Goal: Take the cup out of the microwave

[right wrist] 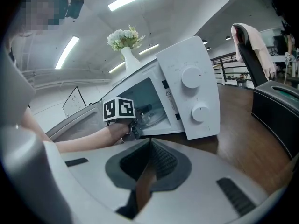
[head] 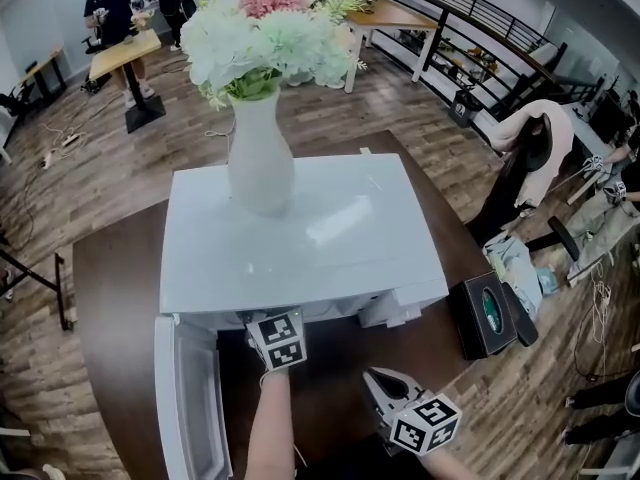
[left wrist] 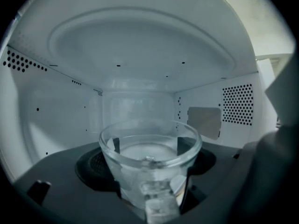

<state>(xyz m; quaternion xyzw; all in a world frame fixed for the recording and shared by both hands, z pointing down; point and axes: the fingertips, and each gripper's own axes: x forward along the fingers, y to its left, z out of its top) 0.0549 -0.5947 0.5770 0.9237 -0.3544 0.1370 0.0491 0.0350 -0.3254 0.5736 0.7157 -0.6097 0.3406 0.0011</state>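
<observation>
Cup's gripped, now ease it out

Left tool is clenched on the glass cup inside the microwave. Right tool hangs closed and empty. I'd pull straight back, level, without squeezing harder.

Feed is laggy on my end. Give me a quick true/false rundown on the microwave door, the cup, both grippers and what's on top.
1. The microwave door is open. True.
2. The glass cup is already out on the table. False: it is inside the microwave, with the left gripper reaching in and its jaws against both sides of the cup.
3. The right gripper holds the cup. False: its jaws are together with nothing between them, and it is outside, in front of the microwave.
4. A white vase of flowers stands on top of the microwave. True.
5. The black tissue box sits on the door side. False: it sits on the opposite side, to the right.
</observation>
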